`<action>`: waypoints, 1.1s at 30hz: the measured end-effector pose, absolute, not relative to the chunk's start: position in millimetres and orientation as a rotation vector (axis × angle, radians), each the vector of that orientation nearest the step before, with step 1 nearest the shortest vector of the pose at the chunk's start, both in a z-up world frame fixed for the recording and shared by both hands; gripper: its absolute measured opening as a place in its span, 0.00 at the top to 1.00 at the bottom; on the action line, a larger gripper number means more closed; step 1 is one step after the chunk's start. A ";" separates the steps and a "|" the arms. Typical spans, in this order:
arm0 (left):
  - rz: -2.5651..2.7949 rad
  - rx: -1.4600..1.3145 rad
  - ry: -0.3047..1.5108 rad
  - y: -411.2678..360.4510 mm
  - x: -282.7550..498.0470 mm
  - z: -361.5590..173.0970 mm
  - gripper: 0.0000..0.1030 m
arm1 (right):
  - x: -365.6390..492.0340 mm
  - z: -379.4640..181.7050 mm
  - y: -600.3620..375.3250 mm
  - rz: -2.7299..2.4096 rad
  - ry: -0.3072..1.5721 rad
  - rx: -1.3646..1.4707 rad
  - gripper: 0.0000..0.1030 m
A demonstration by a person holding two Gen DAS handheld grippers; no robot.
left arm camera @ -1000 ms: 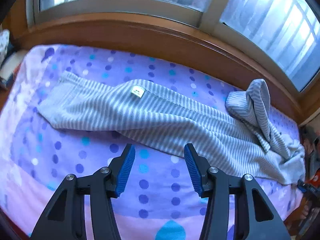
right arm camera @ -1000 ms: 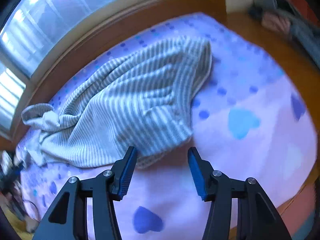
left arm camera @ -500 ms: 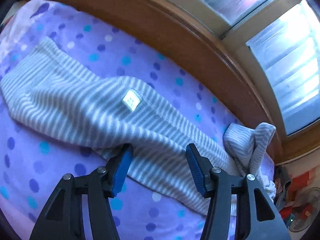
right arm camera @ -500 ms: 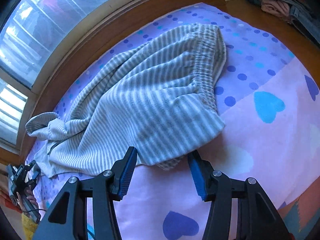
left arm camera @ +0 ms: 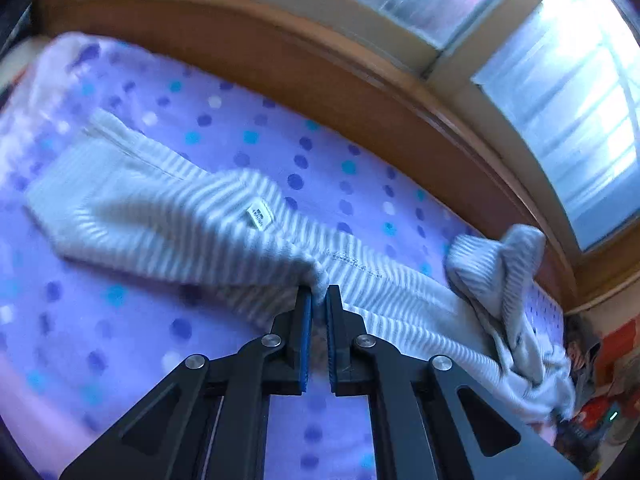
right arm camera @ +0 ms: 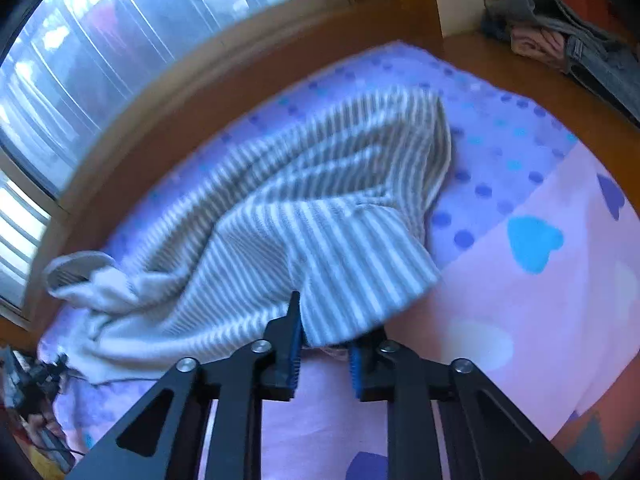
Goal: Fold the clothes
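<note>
The striped trousers lie stretched along the bed beside its far edge, under the wooden window sill, one leg laid flat with a white care label showing near mid-length. One end is bunched in a heap toward the bed's right-hand end in the left wrist view. The waistband end lies nearer the front of the bed, over the pink, heart-printed part of the sheet. The left tongs are closed on a pinch of the near edge of the leg, cloth puckered up between the blue pads. The right tongs are closing, with the near hem of the waistband end between the pads and apparently already nipped; the grip looks shallow. Assessment: the step in hand is securing both near-edge holds before the first fold, which is not yet made. The next move calls for both holds to be raised together and carried across, with the cloth kept taut between them. Risk noted: the right hold may slip, and the bunched end needs straightening.
</note>
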State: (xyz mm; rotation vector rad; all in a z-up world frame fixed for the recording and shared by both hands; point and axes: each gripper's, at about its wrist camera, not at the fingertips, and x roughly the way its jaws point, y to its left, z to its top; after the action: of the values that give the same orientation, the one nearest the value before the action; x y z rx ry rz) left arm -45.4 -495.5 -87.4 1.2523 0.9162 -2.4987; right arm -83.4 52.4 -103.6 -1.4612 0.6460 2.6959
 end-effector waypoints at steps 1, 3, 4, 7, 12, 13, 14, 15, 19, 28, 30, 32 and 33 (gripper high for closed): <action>-2.502 1.246 0.899 -490.2 -36.1 -78.9 0.94 | -82.9 -93.3 58.2 2.725 0.664 -1.442 0.84; -2.503 1.249 0.886 -480.8 -13.0 -63.4 0.94 | -81.9 -74.0 70.4 2.769 0.650 -1.426 0.84; -2.502 1.259 0.891 -476.7 1.0 -56.5 0.94 | -81.5 -64.5 76.6 2.788 0.637 -1.423 0.84; -2.496 1.300 0.831 -457.4 39.0 -42.0 0.94 | -76.7 -44.4 103.6 2.826 0.555 -1.429 0.85; -2.446 1.429 0.803 -422.2 69.1 -65.2 0.92 | -62.8 -45.1 132.6 2.816 0.367 -1.527 0.85; -2.434 1.435 0.785 -416.9 73.0 -69.3 0.92 | -64.5 -54.3 135.2 2.799 0.330 -1.560 0.85; -2.423 1.440 0.768 -411.7 77.1 -73.1 0.92 | -64.5 -65.1 136.9 2.780 0.299 -1.596 0.85; -2.411 1.445 0.751 -406.5 81.1 -76.9 0.92 | -63.8 -79.2 138.3 2.755 0.262 -1.642 0.85; -2.370 1.415 0.732 -400.9 102.4 -76.1 0.75 | -60.6 -118.8 134.8 2.680 0.161 -1.760 0.72; -2.286 1.274 0.646 -448.8 159.7 -46.7 0.73 | -37.5 -84.5 168.7 2.690 0.200 -1.533 0.52; -2.301 1.254 0.631 -463.5 157.4 -44.2 0.72 | -26.8 -68.1 167.6 2.702 0.147 -1.420 0.51; -2.319 1.245 0.633 -474.7 153.0 -45.5 0.71 | -18.5 -59.1 157.5 2.730 0.190 -1.393 0.50; -2.334 1.251 0.644 -480.8 150.6 -47.2 0.71 | -14.9 -57.0 150.0 2.745 0.221 -1.398 0.50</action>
State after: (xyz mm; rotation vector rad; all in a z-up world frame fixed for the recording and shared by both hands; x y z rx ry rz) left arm 150.6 -480.8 -47.2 1.2511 0.6445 -2.3335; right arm -14.9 150.0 -57.0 -1.3979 0.2208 2.7454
